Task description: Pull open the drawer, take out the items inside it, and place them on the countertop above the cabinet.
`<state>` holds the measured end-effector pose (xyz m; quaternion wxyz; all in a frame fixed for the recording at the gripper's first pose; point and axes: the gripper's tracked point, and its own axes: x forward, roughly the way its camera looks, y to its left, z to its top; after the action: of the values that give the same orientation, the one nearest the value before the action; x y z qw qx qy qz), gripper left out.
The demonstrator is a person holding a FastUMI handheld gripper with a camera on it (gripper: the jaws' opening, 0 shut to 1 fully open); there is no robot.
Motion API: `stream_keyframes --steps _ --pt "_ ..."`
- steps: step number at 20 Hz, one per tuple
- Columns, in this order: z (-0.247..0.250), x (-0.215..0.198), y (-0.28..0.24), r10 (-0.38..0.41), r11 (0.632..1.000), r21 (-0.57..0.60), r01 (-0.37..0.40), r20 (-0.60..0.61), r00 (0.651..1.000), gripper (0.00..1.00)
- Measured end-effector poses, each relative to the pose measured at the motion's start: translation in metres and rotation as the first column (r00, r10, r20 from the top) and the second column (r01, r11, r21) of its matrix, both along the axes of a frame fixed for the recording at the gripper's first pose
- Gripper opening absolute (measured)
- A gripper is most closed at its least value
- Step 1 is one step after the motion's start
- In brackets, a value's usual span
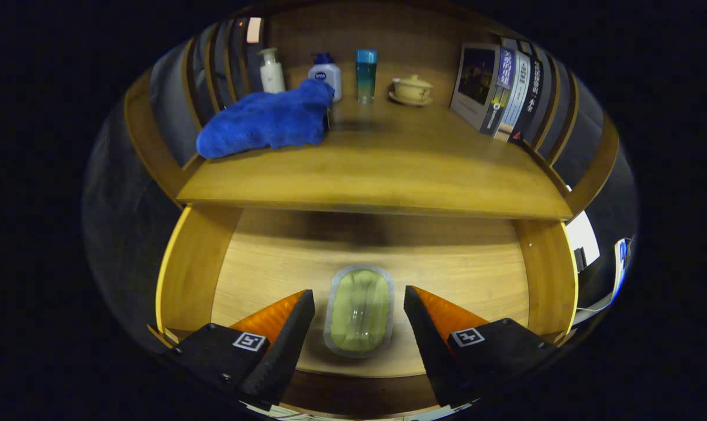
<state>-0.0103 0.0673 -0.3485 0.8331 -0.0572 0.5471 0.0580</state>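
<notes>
The wooden drawer [271,257] stands pulled open below the countertop [382,169]. On its floor lies a flat yellow-green pouch with a pale sealed rim [360,311]. My gripper [359,301] hangs over the drawer, open, with its black and orange fingers [292,327] spread to either side of the pouch and apart from it. A blue towel [268,120] lies crumpled on the countertop's left part.
Along the countertop's back stand a white pump bottle [271,70], a white bottle with a blue cap [326,73], a blue tumbler [365,75] and a lidded cream cup on a saucer [412,89]. Books [496,88] lean at the right. The drawer's side walls [189,269] flank the fingers.
</notes>
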Motion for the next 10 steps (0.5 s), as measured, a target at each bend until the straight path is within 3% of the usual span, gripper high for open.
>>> stream_keyframes --steps 7,9,10 --pt "-0.029 0.002 -0.01 -0.047 0.998 -0.04 0.042 -0.129 0.991 0.63" --pt "-0.036 -0.002 -0.009 -0.048 0.998 -0.044 0.041 -0.156 0.987 0.49" --pt "-0.037 -0.005 -0.007 -0.053 0.998 -0.039 0.047 -0.17 0.984 0.37"
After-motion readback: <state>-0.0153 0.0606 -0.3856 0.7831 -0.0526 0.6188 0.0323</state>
